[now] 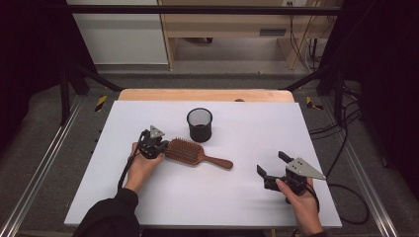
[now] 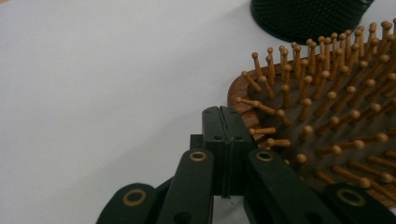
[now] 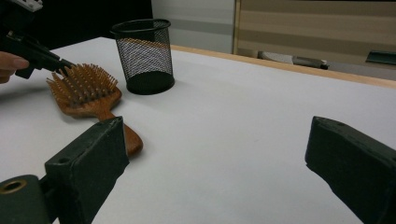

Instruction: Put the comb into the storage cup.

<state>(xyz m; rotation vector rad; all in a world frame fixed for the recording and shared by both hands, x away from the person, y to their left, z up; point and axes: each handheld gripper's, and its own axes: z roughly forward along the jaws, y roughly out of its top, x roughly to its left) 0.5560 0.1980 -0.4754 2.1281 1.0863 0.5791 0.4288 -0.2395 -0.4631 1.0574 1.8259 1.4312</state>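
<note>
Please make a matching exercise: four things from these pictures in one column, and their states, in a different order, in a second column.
1. left claw
2. right claw
3. hairbrush
4. mesh cup

a. stands upright, behind the brush
b. jaws wide apart, nothing between them
c. lies bristles up on the white table
d. jaws shut together, at the edge of the brush head

Pairs: 1-d, 2-b, 3-c, 4-a

Wood hairbrush point(image 1: 190, 151) glossy, blk metal mesh cup point(image 1: 199, 124), matt tabletop point(image 1: 247, 197)
</note>
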